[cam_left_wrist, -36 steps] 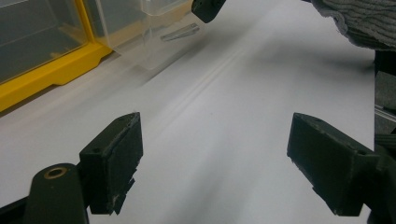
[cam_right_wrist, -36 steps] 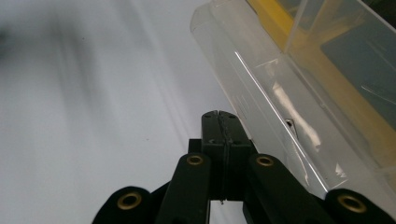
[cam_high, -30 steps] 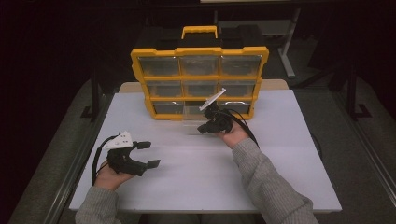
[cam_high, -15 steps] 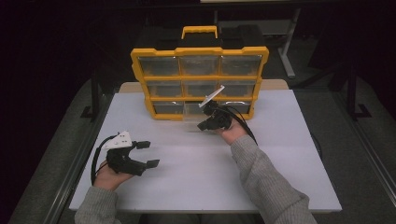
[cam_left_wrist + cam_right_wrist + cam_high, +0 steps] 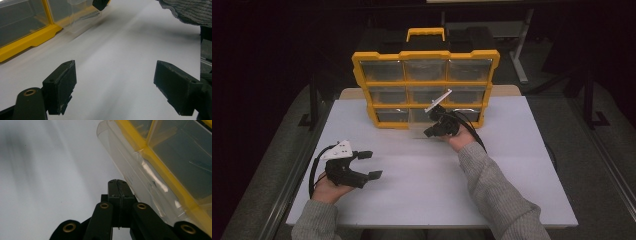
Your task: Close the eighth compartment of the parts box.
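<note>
- The left black two-jaw gripper (image 5: 366,165) rests at about seven o'clock on the white rectangular table (image 5: 522,165); its jaws stand wide apart with nothing between them.
- In the left gripper view its two black pads (image 5: 61,86) frame bare white tabletop.
- The right black two-jaw gripper (image 5: 431,131) sits near the table's centre, towards twelve o'clock; in the right gripper view its jaws are pressed flat together, gripping nothing.
- Just beside that gripper's tip, towards eleven o'clock, the clear plastic drawer (image 5: 417,127) juts out of the bottom row; it is see-through with rounded corners, and its contents cannot be made out.
- Farthest, at twelve o'clock, the yellow plastic organiser case with clear compartments (image 5: 427,84) stands upright, its yellow handle (image 5: 426,33) on top.
</note>
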Available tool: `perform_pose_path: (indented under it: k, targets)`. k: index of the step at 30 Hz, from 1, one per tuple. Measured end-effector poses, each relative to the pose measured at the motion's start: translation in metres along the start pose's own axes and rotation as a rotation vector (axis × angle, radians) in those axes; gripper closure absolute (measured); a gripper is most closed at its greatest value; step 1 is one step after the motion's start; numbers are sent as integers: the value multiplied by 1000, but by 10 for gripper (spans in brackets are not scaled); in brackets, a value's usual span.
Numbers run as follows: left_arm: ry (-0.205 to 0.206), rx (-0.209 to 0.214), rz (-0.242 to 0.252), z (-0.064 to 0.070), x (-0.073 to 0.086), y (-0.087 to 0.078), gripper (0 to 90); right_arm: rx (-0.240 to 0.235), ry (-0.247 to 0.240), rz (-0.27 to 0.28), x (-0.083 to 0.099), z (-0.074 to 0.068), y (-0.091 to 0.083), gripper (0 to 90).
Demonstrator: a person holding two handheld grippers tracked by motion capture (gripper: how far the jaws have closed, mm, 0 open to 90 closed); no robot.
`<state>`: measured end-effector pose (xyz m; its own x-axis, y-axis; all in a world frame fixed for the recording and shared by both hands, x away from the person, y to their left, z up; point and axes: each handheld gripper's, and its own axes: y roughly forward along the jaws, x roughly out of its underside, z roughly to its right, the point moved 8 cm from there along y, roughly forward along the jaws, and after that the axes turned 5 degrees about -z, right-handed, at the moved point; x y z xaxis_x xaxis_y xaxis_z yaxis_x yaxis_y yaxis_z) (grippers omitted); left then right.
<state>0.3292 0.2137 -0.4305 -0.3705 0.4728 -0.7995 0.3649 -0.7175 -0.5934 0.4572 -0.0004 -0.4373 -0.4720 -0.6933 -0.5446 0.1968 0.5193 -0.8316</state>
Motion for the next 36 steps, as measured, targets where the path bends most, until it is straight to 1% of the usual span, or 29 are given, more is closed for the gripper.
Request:
perform_pose_path:
  k: [16,19,23,31,33,36]
  targets:
    - [-1,1,0,0,0,-1,180,18,7,-7,-6,8,1,886]
    - [-1,2,0,0,0,-1,180,13,8,-3,-7,9,1,886]
    - [-2,1,0,0,0,-1,180,23,9,-5,-8,11,1,886]
    - [-2,1,1,0,0,-1,180,33,22,-5,-8,16,1,886]
    - [-3,1,1,0,0,-1,180,34,35,-4,-9,16,0,886]
    - [-1,0,2,0,0,-1,180,39,29,-2,-9,17,1,886]
